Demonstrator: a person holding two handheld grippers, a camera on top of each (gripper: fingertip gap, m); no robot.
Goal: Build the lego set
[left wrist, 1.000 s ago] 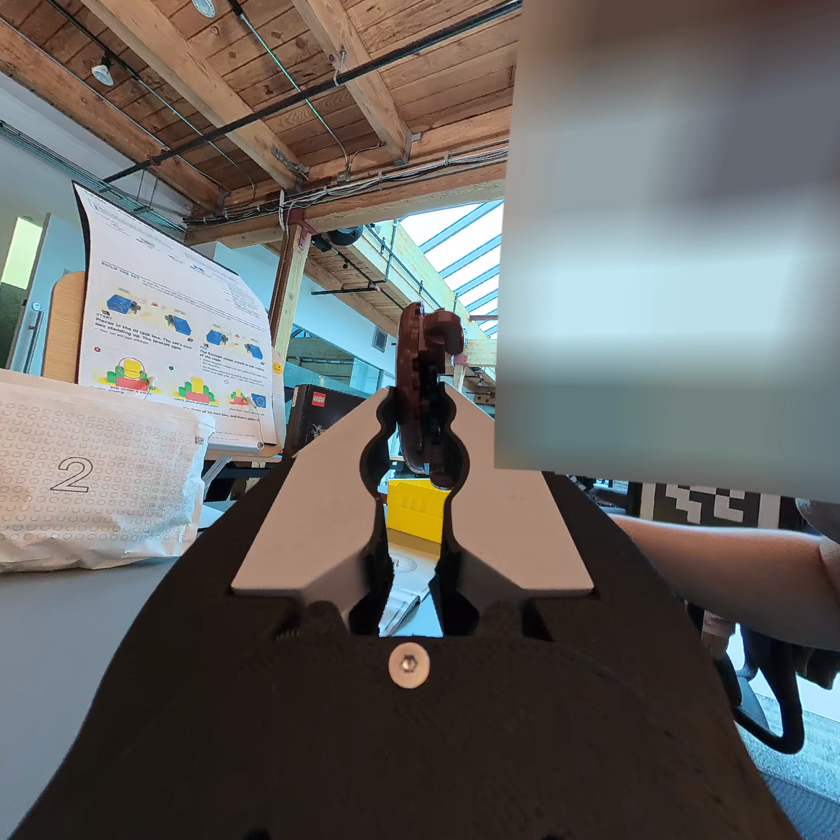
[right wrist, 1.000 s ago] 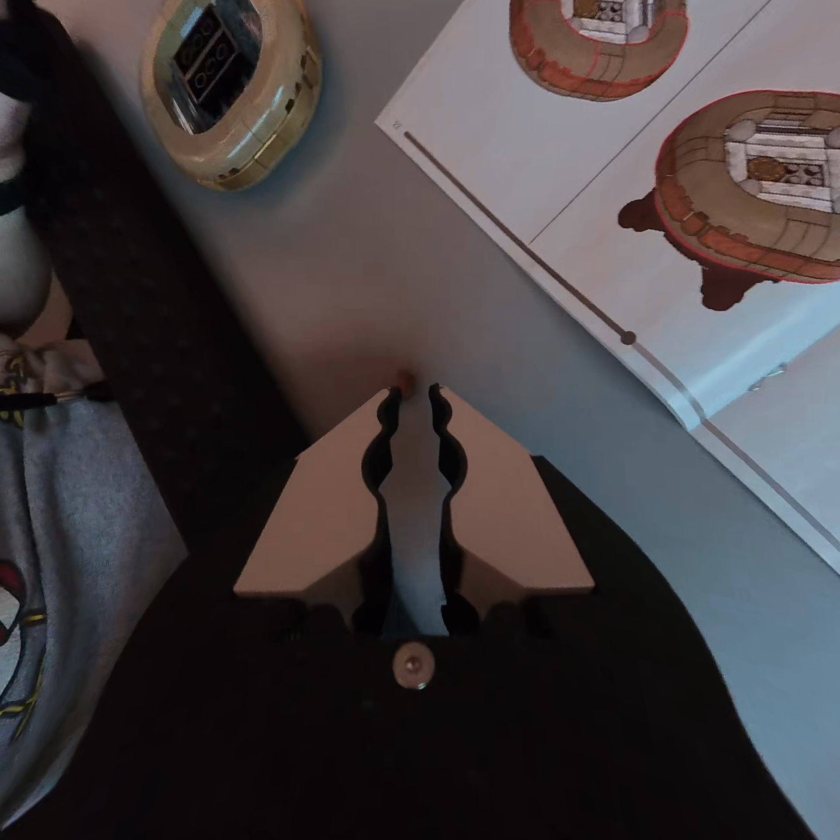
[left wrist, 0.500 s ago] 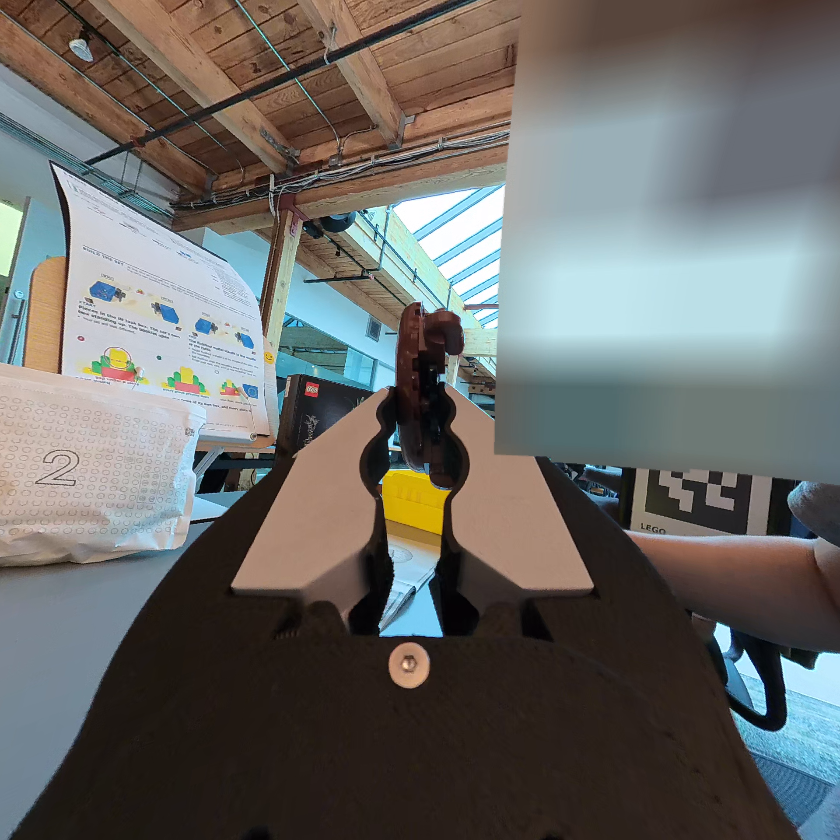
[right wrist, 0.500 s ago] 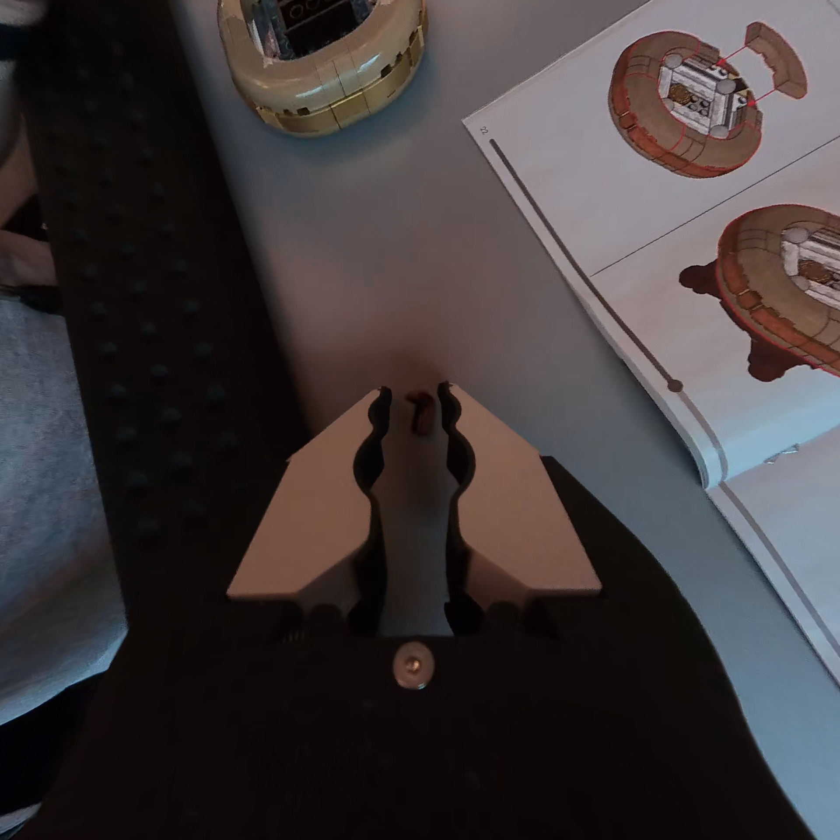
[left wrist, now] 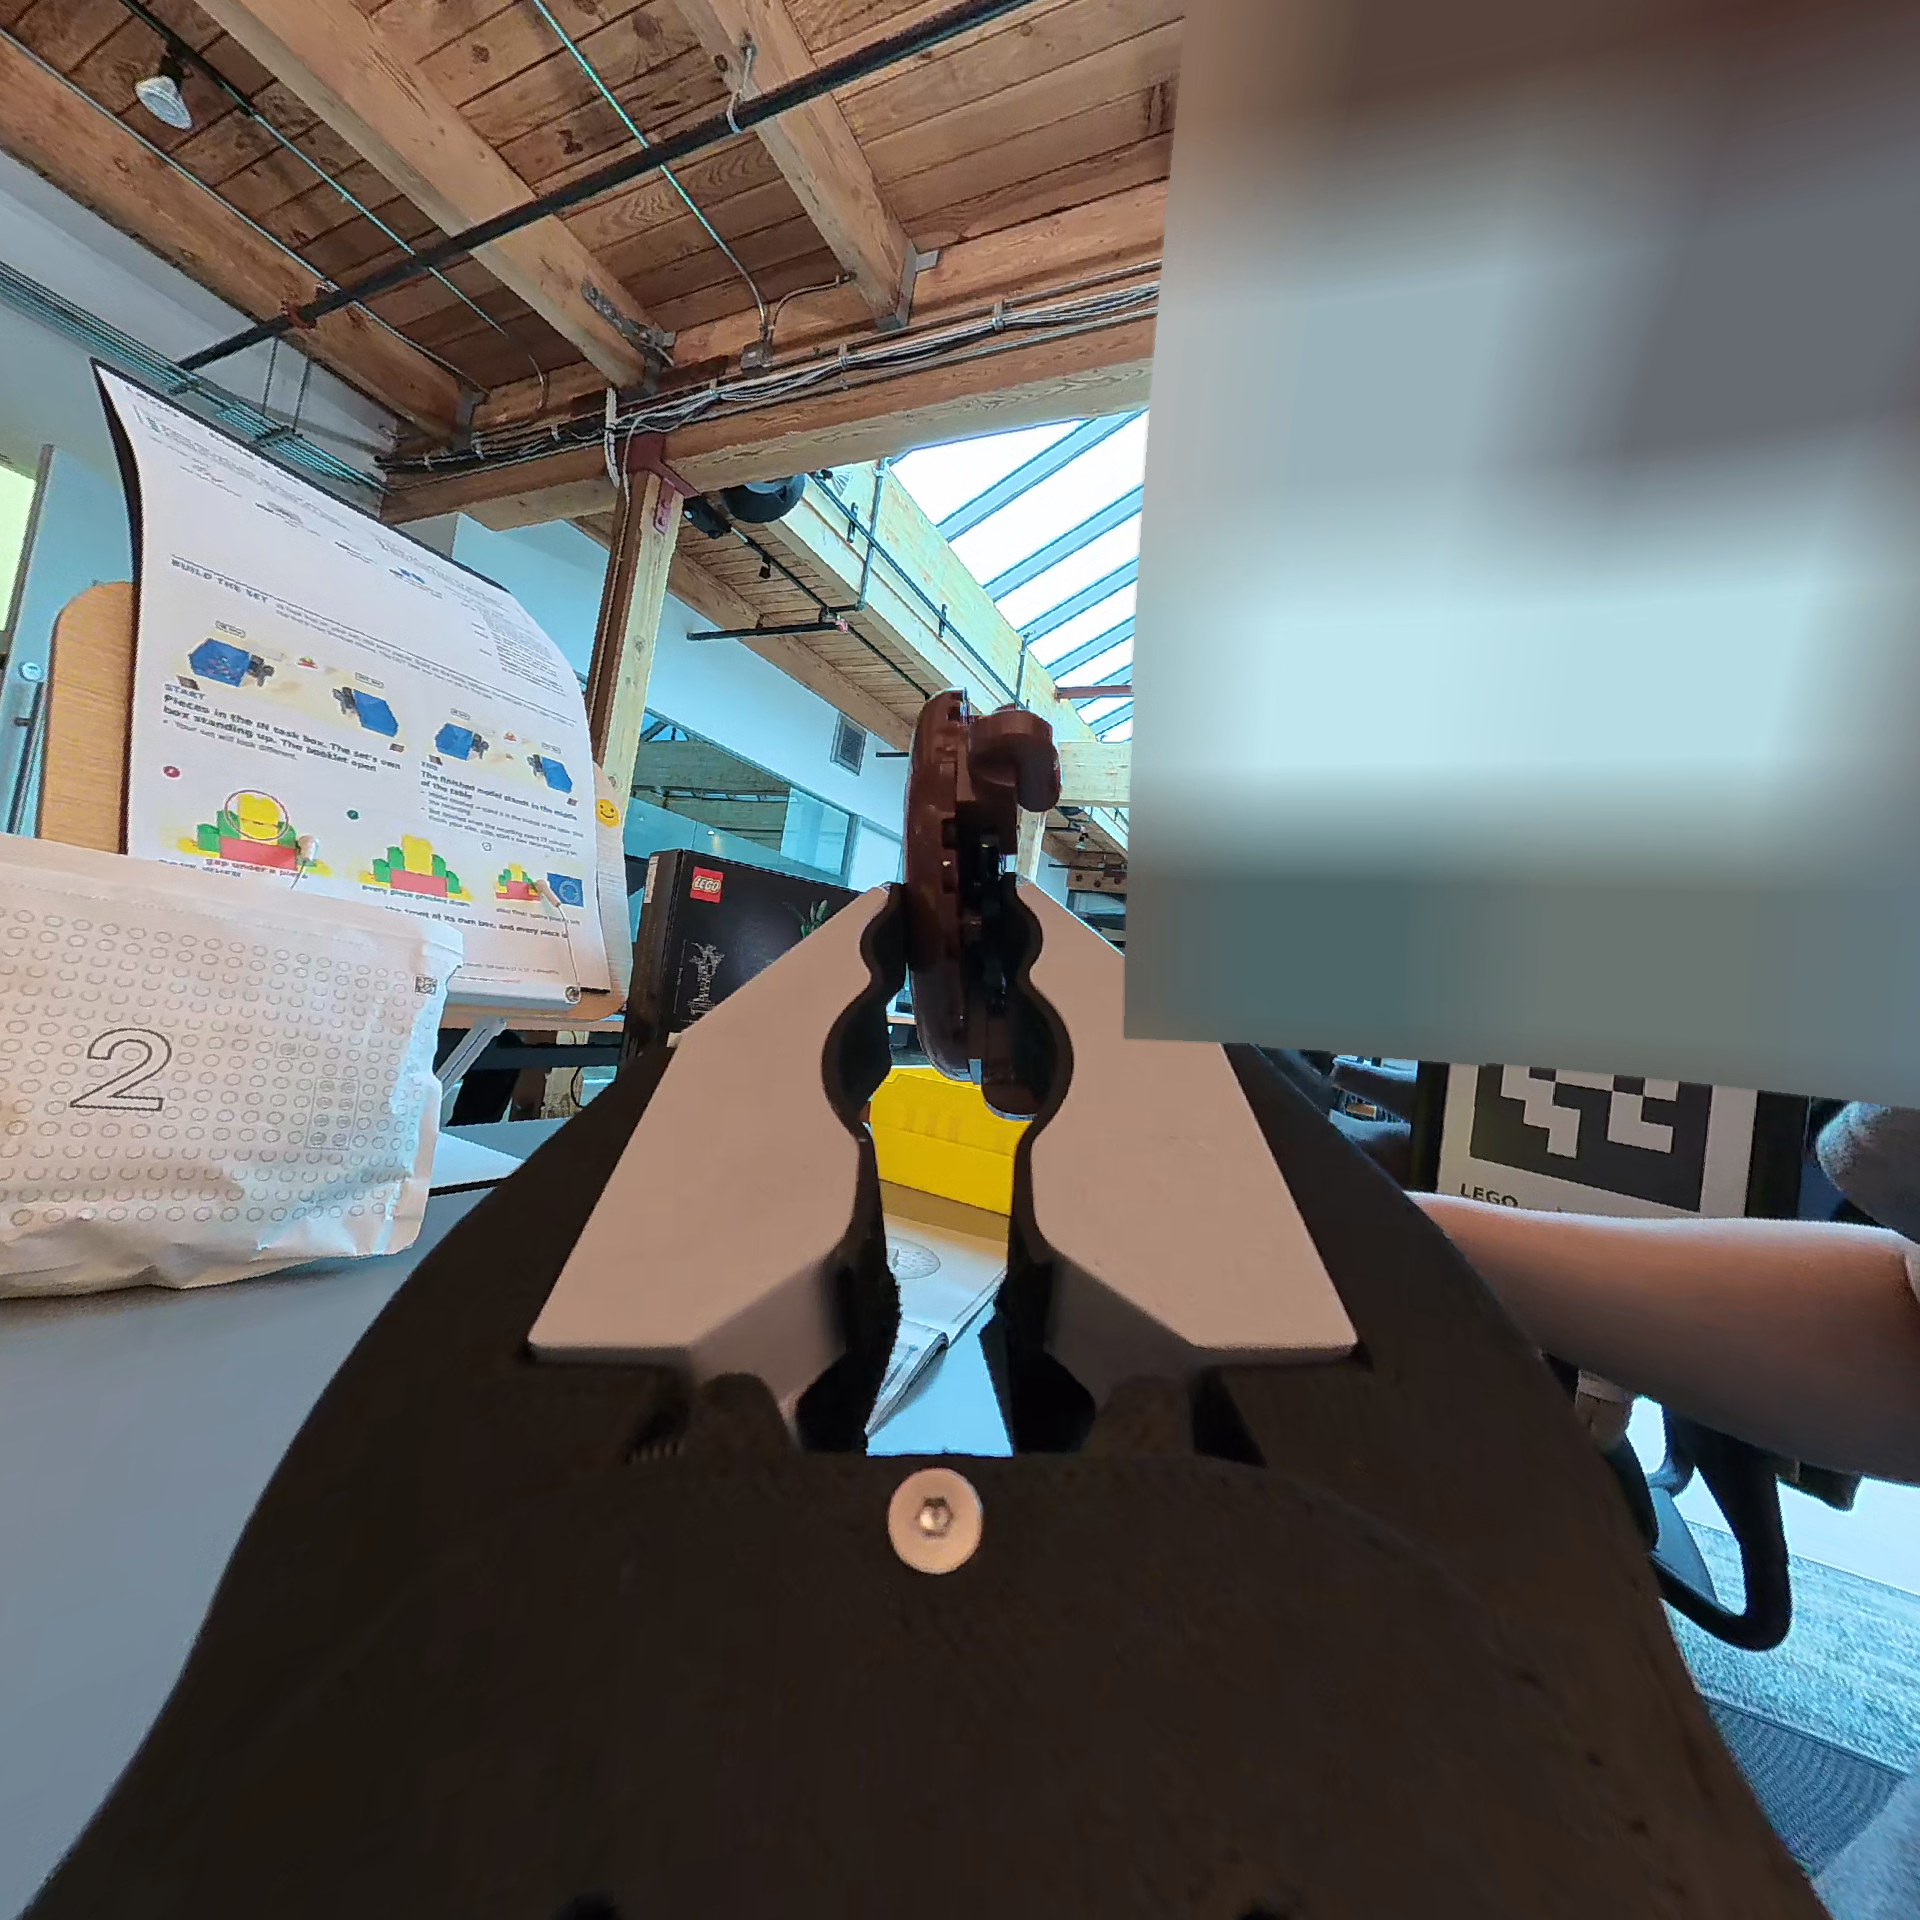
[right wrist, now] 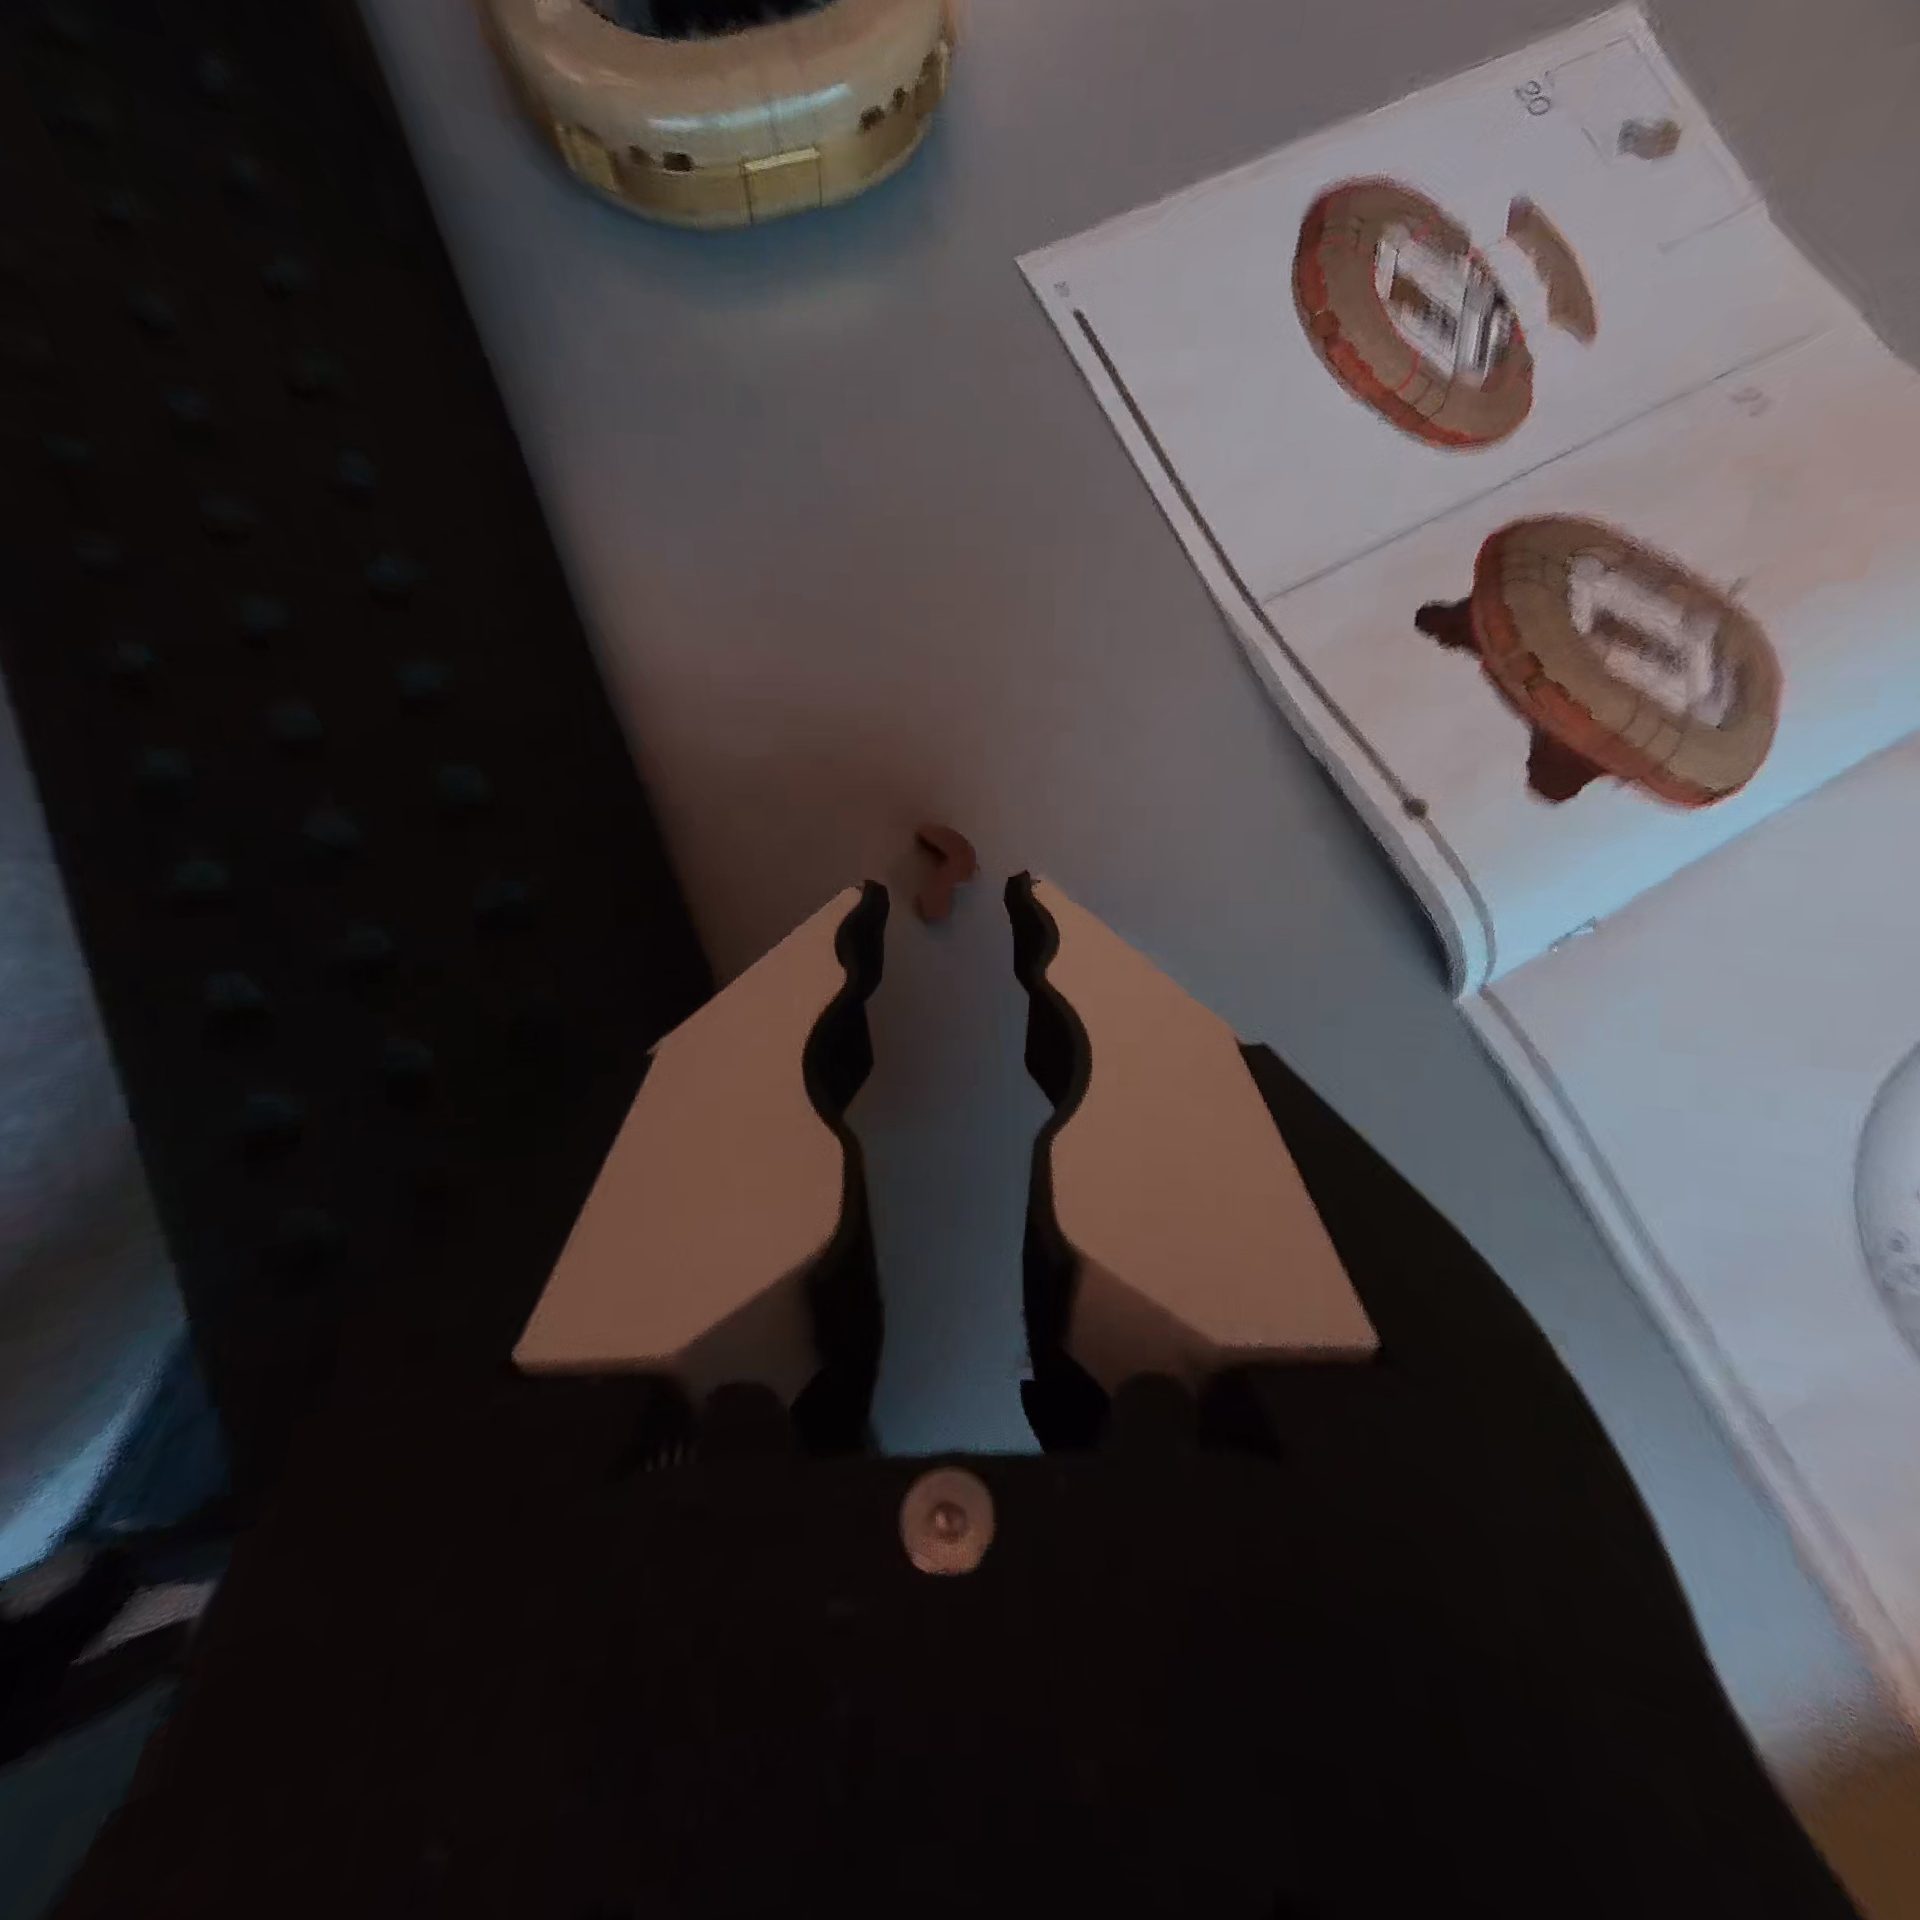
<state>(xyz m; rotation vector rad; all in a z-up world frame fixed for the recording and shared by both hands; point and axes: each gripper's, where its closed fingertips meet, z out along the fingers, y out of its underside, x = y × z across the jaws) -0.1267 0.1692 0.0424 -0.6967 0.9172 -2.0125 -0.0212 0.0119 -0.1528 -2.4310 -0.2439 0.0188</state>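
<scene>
My left gripper point(left wrist: 956, 914) is shut on a dark brown lego assembly point(left wrist: 961, 883), held upright on edge, with a curled brown piece at its top. My right gripper point(right wrist: 948, 883) is open, pointing down at the grey table. A small brown lego piece point(right wrist: 943, 871) lies on the table just past its fingertips, nearer the left finger, touching neither. A tan round lego ring build point(right wrist: 717, 114) sits on the table farther ahead. The open instruction booklet point(right wrist: 1507, 582) lies to the right.
A white numbered parts bag point(left wrist: 197, 1060) lies at left on the grey table point(left wrist: 156, 1455). An instruction poster point(left wrist: 343, 769), a black set box point(left wrist: 727, 935) and a yellow box point(left wrist: 945, 1143) stand behind. A person's forearm point(left wrist: 1662, 1320) reaches in at right. A black studded mat point(right wrist: 260, 623) lies left. My right fingertips sit around 25 centimetres from my left ones.
My right gripper has opened wider and moved forward along the table; the small brown piece now sits just beyond the fingertips. My left gripper holds steady with the brown assembly.
</scene>
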